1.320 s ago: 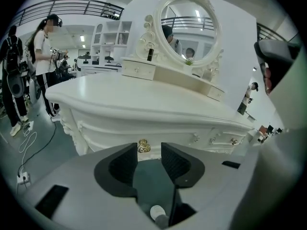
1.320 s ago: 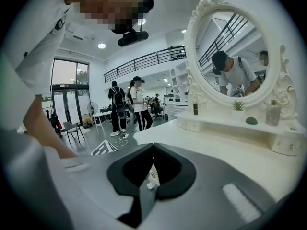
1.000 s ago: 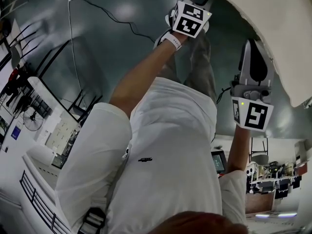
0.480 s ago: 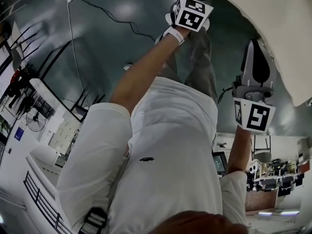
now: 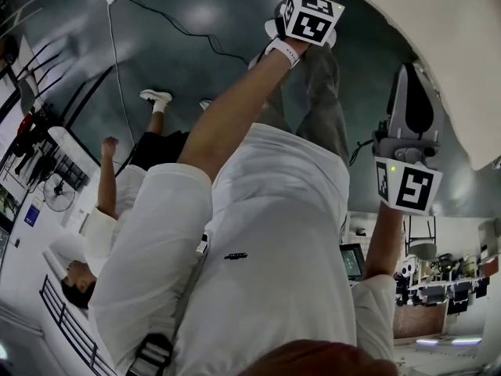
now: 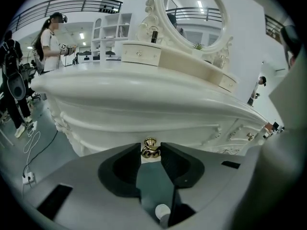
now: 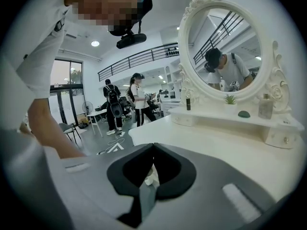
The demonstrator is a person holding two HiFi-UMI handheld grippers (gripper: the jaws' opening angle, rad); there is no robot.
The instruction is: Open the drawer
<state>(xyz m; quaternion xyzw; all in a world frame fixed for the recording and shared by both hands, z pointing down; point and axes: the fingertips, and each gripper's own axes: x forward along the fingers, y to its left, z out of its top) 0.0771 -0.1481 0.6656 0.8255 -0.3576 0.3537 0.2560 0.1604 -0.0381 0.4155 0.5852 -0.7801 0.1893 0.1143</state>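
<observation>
A white dressing table [image 6: 144,92] fills the left gripper view, with a gold drawer knob [image 6: 150,142] on its carved front drawer [image 6: 120,116]. My left gripper [image 6: 150,148] has the knob between its jaws, which are closing, and both pads touch its sides. In the head view only the left gripper's marker cube [image 5: 313,18] shows, up under the table's edge [image 5: 446,45]. My right gripper [image 7: 153,145] is shut on nothing and hangs over the tabletop [image 7: 216,138]. The head view shows the right gripper [image 5: 409,77] beside the table's edge.
An oval mirror [image 7: 225,51] and small top drawers [image 6: 141,54] stand on the table. A person in a headset [image 6: 48,37] stands at the far left. Another person [image 5: 117,186] stands behind me on the dark floor. A cable [image 5: 117,53] runs across it.
The left gripper's marker cube has shifted slightly up the picture towards the table edge. A second person has come into the head view at the left. The right gripper has stayed put.
</observation>
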